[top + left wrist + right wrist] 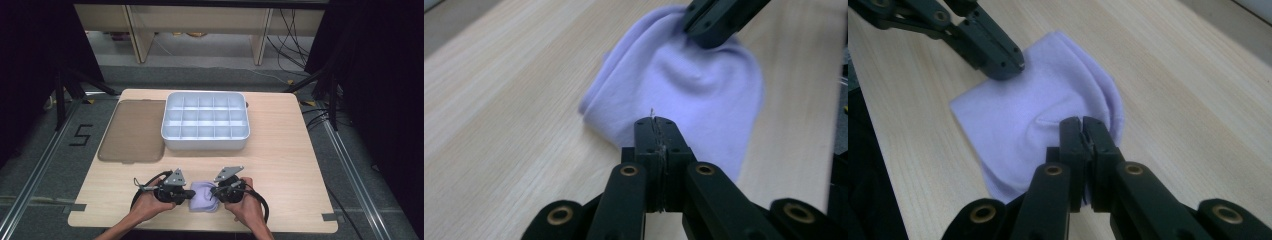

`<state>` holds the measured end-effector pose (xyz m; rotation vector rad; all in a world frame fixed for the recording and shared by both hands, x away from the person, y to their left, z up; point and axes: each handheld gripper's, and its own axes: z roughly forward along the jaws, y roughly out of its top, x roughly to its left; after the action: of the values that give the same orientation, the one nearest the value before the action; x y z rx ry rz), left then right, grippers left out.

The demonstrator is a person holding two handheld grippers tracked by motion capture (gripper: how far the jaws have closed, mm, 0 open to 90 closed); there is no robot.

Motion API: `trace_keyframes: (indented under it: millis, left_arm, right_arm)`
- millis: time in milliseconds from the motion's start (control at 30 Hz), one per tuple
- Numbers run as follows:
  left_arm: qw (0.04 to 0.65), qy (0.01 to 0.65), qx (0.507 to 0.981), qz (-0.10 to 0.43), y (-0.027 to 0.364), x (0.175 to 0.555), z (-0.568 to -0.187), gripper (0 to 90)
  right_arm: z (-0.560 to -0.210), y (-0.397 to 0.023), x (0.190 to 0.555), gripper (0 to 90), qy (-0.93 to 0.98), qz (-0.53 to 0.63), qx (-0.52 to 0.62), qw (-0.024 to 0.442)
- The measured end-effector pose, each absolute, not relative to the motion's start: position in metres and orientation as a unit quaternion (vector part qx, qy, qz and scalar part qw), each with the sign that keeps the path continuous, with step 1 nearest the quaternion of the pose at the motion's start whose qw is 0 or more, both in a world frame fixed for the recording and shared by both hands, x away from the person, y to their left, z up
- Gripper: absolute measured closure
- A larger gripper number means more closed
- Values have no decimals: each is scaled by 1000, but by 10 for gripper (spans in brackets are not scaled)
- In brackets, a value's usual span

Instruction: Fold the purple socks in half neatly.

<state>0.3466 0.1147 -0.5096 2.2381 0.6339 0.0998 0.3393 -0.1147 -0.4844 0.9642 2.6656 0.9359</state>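
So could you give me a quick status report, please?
Left gripper and right gripper shut on lilac cloth, opposite edges. Cloth flat on table. Compartment tray apart, beyond.

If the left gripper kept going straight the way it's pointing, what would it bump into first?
Probably the lilac cloth. The left gripper, jaws closed, already sits at its edge. Beyond the cloth, the right gripper faces it from the far side, so that would likely come next. Depth is hard to judge here.

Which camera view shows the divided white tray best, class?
The high view: the white tray lies whole at the table's far middle, its grid of compartments open to the camera, beside a brown lid. The two gripper views look at the lilac cloth instead.
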Motion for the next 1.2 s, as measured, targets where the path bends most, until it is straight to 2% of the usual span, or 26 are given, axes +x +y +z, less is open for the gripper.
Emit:
trace_keyframes:
  millis: [333,467,600,700,800,900,1033,1200]
  left_arm:
    - [400,243,882,57,118,347,-506,887]
    - [427,243,870,42,118,332,-499,884]
    - [414,215,884,31,116,320,-500,870]
    - [407,230,884,22,116,323,-512,877]
    - [403,221,888,34,117,325,-508,872]
    - [418,239,876,31,117,326,-502,868]
    - [427,242,870,53,115,343,-491,871]
    - [423,264,865,56,107,367,-495,870]
  right_arm:
    - [-488,-117,339,882,895,316,308,70]
    - [-487,-117,338,882,896,303,318,71]
    - [-486,-116,337,881,896,304,318,66]
    - [-487,-116,337,882,896,303,318,67]
    - [-487,-116,337,881,896,303,319,65]
    - [-487,-116,338,881,895,303,320,68]
    - [-489,-116,339,881,895,315,309,71]
    - [-489,-116,340,881,896,317,303,68]
